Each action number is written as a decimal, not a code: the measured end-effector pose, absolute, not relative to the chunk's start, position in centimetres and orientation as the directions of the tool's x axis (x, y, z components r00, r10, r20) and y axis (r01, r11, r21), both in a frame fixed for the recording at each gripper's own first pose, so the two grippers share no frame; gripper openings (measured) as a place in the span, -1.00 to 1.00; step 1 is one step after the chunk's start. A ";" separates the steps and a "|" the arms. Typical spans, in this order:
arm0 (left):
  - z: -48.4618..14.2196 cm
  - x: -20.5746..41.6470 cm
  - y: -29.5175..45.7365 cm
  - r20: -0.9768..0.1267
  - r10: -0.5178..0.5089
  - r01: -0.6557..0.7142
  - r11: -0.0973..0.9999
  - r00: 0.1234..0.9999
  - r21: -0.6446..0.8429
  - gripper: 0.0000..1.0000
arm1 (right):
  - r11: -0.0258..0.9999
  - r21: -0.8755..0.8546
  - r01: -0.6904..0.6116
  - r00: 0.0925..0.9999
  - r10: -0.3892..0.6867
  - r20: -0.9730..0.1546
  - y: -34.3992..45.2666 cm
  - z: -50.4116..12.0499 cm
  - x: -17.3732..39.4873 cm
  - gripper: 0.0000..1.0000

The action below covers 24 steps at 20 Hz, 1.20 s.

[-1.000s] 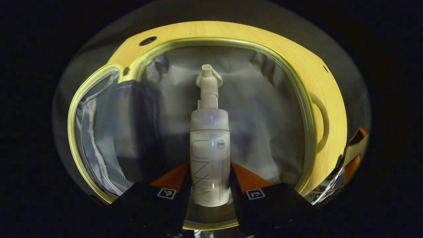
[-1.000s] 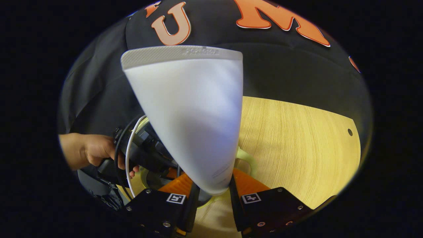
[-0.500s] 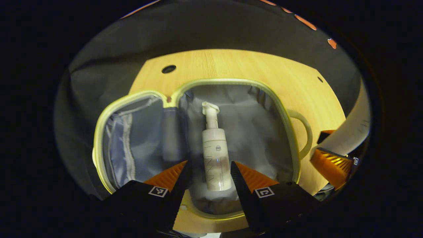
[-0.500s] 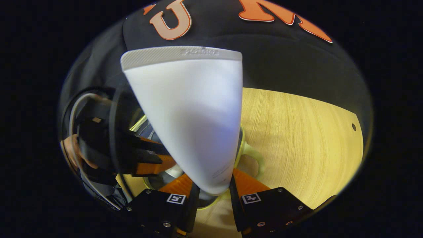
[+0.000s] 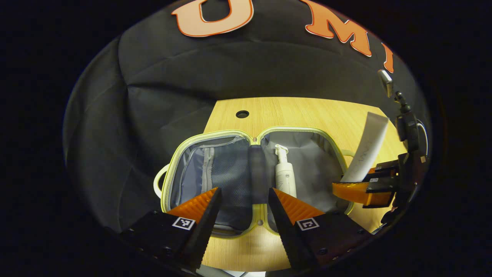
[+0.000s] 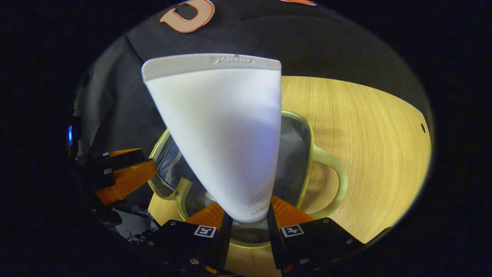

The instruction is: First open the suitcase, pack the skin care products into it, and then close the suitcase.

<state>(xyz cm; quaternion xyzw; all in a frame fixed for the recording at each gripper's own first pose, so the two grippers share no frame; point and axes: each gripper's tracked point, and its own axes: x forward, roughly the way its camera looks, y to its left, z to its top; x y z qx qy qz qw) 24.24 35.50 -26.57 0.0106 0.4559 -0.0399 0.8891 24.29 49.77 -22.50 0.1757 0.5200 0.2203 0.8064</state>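
The small suitcase [image 5: 300, 129] lies open on the wooden table, with a pale green rim and grey lining. A white pump bottle [image 5: 285, 175] lies in its right half. My left gripper [image 5: 243, 204] hangs open above the near edge of the case, with nothing between its fingers. My right gripper [image 5: 361, 190] is at the right of the case, shut on a white tube [image 5: 367, 148]. In the right gripper view the white tube [image 6: 223, 134] stands up from between the fingers of the right gripper [image 6: 248, 216], above the suitcase [image 6: 307, 146] and its handle [image 6: 338, 181]. The left gripper [image 6: 123, 175] is at the left.
The wooden table [image 5: 307, 111] has a round cable hole [image 5: 242, 114] behind the case. The same table [image 6: 369, 130] stretches bare to the right of the handle. Black cloth walls close in behind and on the left.
My left gripper has let go of the pump bottle, left it in the case and pulled back and up. My right gripper has carried the tube over the case.
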 end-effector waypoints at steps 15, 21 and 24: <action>-28.2 21.9 37.9 -0.830 -0.032 -0.008 0.999 0.557 -0.044 0.62 | 0.905 0.420 0.067 0.178 0.403 -0.898 52.3 -29.5 24.0 -0.05; -28.8 22.3 38.6 -0.836 -0.019 -0.025 0.999 0.548 -0.039 0.61 | 0.897 0.436 0.076 0.192 0.416 -0.889 52.5 -29.1 23.9 -0.03; -29.8 22.6 39.5 -0.846 -0.009 -0.047 0.998 0.534 -0.041 0.66 | 0.887 0.458 0.067 0.207 0.437 -0.876 52.6 -28.0 23.4 0.05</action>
